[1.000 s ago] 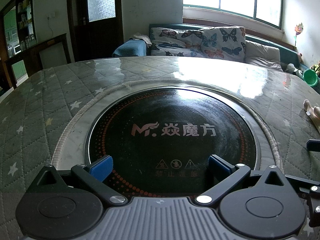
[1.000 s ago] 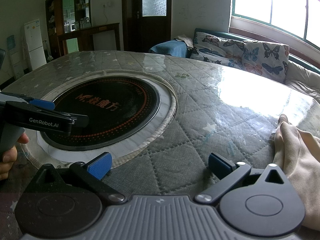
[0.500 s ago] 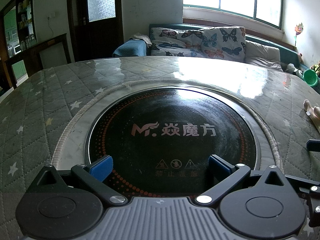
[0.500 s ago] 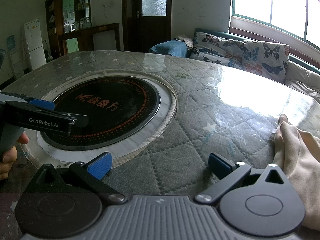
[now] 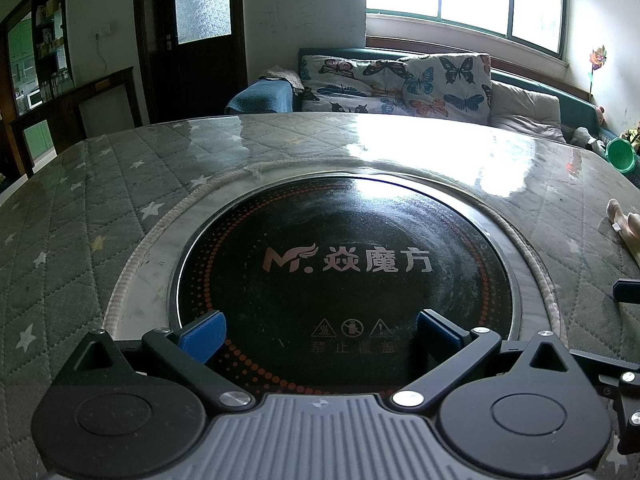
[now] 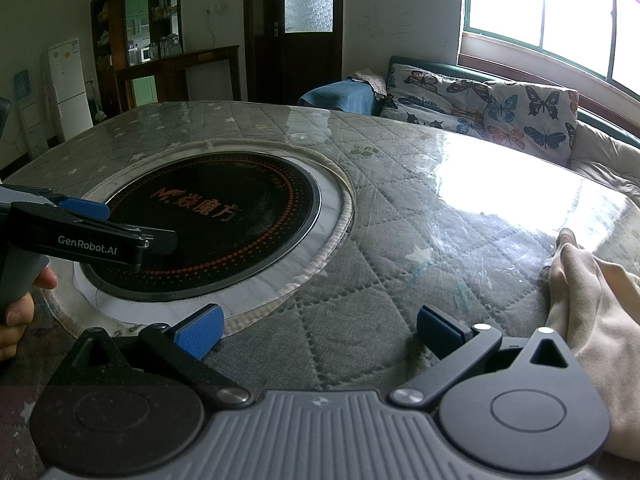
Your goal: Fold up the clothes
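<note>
Both our left gripper (image 5: 318,334), marked "GenRobot.AI", and right gripper (image 6: 318,330) gape empty, flanking the cooktop (image 5: 344,276) lettered "焱魔方", possibly, beside beige cloth (image 6: 592,320).

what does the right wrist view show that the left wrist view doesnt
Only the right wrist view: the white fridge, the open left tool seen from the side, and most of the beige garment. Only the left wrist view: the green plastic bucket. Both: the round black cooktop set in the grey quilted table cover, and the butterfly-print cushions.
</note>
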The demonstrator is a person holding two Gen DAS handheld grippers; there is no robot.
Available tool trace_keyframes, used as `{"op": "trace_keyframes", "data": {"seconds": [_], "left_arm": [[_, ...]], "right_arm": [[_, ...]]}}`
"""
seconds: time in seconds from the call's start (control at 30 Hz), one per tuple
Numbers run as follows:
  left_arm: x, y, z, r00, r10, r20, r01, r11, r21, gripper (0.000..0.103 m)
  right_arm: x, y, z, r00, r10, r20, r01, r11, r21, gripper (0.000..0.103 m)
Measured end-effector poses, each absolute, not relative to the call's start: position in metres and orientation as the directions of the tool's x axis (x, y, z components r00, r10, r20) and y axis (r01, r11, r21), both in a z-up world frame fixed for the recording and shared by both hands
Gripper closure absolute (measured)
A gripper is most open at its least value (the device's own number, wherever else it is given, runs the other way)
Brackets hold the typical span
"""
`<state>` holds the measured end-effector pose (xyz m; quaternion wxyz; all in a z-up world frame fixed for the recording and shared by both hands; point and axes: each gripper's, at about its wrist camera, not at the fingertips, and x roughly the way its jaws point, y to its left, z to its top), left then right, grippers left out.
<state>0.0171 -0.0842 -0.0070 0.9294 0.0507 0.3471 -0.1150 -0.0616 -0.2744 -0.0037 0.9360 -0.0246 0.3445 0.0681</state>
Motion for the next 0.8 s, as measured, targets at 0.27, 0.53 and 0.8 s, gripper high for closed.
{"op": "trace_keyframes", "data": {"seconds": [0.27, 0.53, 0.8], "left_arm": [[0.0166, -0.0845, -0.0068, 0.732, -0.177, -0.658, 0.248, 0.969, 0.015, 0.000], [0.0164, -0.0848, -0.0067, 0.732, -0.175, -0.659, 0.244, 0.970, 0.014, 0.000], [0.0160, -0.0850, -0.0066, 0.732, -0.175, -0.659, 0.244, 0.970, 0.014, 0.000]], "right_arm": [[-0.0615, -0.2740, -0.0039, 0.753, 0.111, -0.648, -0.144, 0.990, 0.001, 0.000], [-0.0615, -0.2741, -0.0039, 0.753, 0.110, -0.648, -0.144, 0.990, 0.001, 0.000], [-0.0615, -0.2742, -0.0039, 0.753, 0.111, -0.648, -0.145, 0.989, 0.001, 0.000]]}}
